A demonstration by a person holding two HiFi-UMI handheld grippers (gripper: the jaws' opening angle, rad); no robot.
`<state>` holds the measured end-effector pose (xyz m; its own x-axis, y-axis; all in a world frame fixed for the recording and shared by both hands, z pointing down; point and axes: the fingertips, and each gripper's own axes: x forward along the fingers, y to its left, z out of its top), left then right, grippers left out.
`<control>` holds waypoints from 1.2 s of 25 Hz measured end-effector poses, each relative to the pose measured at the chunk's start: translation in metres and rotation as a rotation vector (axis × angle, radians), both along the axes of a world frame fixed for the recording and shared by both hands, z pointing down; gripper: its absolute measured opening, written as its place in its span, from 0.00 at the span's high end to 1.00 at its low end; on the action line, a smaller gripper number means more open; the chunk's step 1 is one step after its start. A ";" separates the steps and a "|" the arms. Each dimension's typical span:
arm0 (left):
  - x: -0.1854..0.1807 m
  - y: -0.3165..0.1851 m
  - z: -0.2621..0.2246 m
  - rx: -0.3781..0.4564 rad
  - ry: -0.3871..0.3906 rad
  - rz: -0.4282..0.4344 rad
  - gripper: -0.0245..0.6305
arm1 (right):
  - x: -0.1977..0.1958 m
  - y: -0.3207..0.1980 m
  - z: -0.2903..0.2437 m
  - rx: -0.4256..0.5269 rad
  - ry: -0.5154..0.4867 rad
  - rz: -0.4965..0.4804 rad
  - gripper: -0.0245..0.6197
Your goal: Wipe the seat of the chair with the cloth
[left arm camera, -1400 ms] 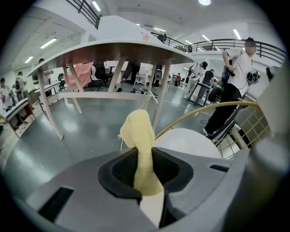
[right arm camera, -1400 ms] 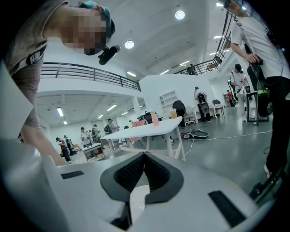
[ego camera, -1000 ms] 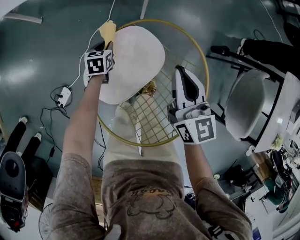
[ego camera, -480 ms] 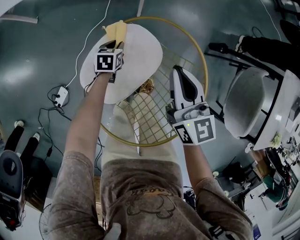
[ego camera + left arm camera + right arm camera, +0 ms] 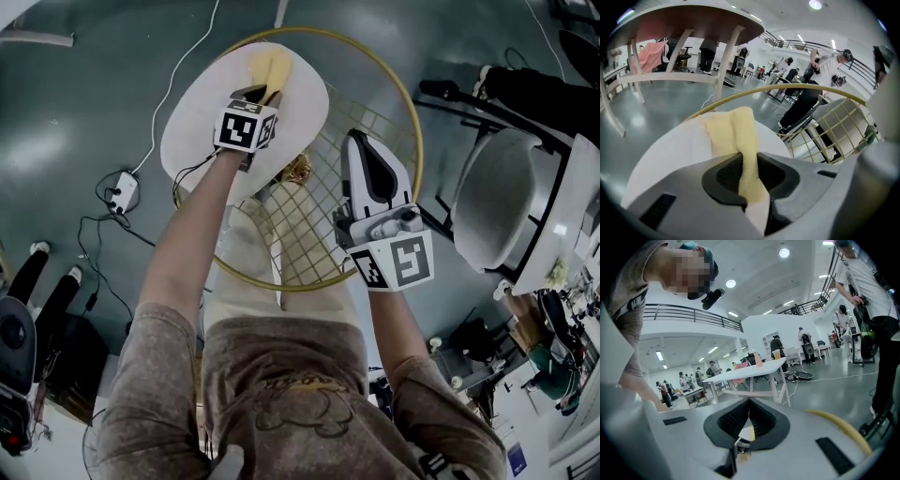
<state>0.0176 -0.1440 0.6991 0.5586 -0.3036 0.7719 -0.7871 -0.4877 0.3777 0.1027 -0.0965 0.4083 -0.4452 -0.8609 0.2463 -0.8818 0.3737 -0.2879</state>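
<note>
Wiping looks under way, we'd say. The white chair seat point(image 5: 202, 122) fills the upper left of the head view inside its gold hoop frame point(image 5: 415, 141). The yellow cloth point(image 5: 270, 67) lies on the seat near the top edge, and our left gripper point(image 5: 255, 96) has its jaws clamped on the cloth's tail (pinched tight, the left gripper view confirms). Our right gripper point(image 5: 373, 173) hangs at centre over the wire mesh point(image 5: 300, 244), jaws together on nothing. Next, we judge, comes a flat, pressing drag across the rest of the seat. The seat looks smooth. Around it are a glossy grey floor point(image 5: 75, 84), a second chair point(image 5: 492, 211) at right and a power strip point(image 5: 125, 192) at left.
</note>
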 end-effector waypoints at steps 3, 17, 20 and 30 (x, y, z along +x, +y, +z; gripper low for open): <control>0.021 0.020 0.002 -0.015 0.018 0.056 0.82 | 0.004 0.004 0.000 -0.001 0.000 0.021 0.93; 0.092 0.085 -0.006 -0.204 0.216 0.146 0.82 | 0.000 0.016 0.008 -0.009 -0.005 0.026 0.93; 0.091 0.086 -0.013 -0.183 0.225 0.157 0.82 | 0.002 0.019 0.012 -0.012 -0.006 0.041 0.93; -0.010 0.060 -0.020 -0.070 0.128 0.015 0.82 | -0.006 0.029 0.012 -0.010 0.009 0.033 0.93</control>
<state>0.0071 -0.0837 0.6791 0.6577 -0.2429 0.7131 -0.7234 -0.4678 0.5078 0.0971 -0.0679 0.4202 -0.4145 -0.8725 0.2587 -0.8961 0.3418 -0.2833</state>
